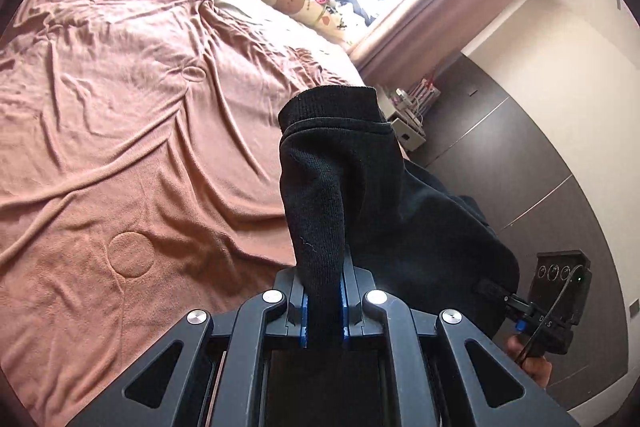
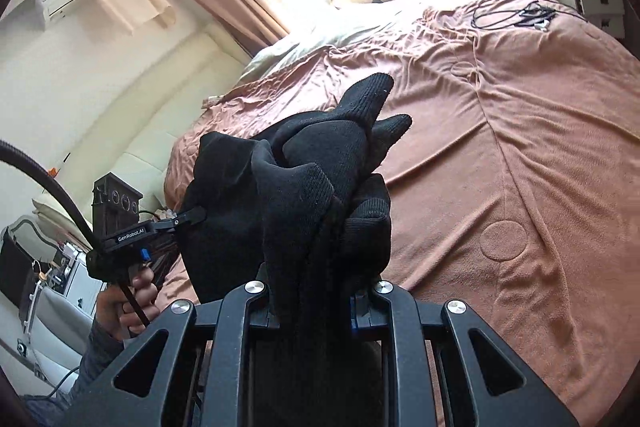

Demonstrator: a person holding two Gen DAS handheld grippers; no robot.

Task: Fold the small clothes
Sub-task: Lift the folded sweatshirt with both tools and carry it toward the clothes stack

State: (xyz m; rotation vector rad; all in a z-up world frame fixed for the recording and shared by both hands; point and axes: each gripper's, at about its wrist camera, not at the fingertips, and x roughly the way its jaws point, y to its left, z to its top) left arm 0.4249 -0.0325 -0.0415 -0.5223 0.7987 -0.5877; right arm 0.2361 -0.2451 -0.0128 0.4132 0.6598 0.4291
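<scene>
A black knit garment (image 1: 332, 167) hangs in the air above the bed, stretched between both grippers. In the left wrist view my left gripper (image 1: 324, 267) is shut on one end, the cloth pinched between its blue pads (image 1: 305, 307). The right gripper (image 1: 491, 287) clamps the garment's other side at the lower right, with a hand beneath it. In the right wrist view the garment (image 2: 304, 163) is bunched, with two pointed ends sticking up, and my right gripper (image 2: 316, 299) is shut on it. The left gripper (image 2: 196, 215) bites its left edge.
A wrinkled brown blanket (image 1: 132, 131) covers the bed below. A bear-print pillow (image 1: 296, 1) and plush toys lie by the bright window. Black cables (image 2: 512, 13) lie on the far bed corner. A small white nightstand (image 1: 408, 131) and dark wardrobe doors (image 1: 500, 147) stand beside the bed.
</scene>
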